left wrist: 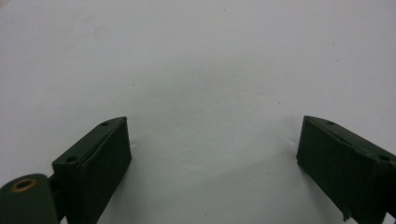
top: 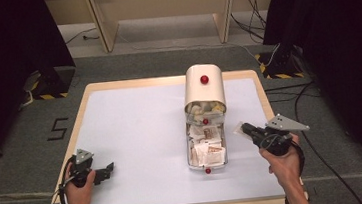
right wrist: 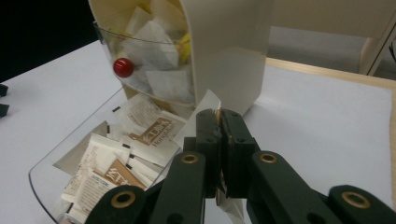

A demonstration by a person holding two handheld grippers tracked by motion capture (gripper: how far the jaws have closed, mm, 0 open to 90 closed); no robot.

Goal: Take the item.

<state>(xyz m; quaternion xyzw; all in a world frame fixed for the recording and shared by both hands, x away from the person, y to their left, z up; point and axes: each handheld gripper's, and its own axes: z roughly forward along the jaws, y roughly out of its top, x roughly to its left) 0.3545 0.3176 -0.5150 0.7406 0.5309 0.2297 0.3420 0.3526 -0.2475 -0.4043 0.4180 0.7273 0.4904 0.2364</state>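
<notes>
**Right gripper pinches a sachet beside the dispenser**

The right gripper (right wrist: 219, 116) has its black jaws pressed together on a thin white paper sachet (right wrist: 198, 114) — its corner sticks up past the jaw tips. It sits just right of the clear plastic drawer (top: 189, 146) full of white and brown sachets, pulled out from the cream, round-topped dispenser box (top: 203, 87) with red knobs. The left gripper (top: 107, 169) rests at the near left of the white-topped wooden table (top: 136, 131), well apart from the box — jaws spread wide, nothing between them.
</notes>
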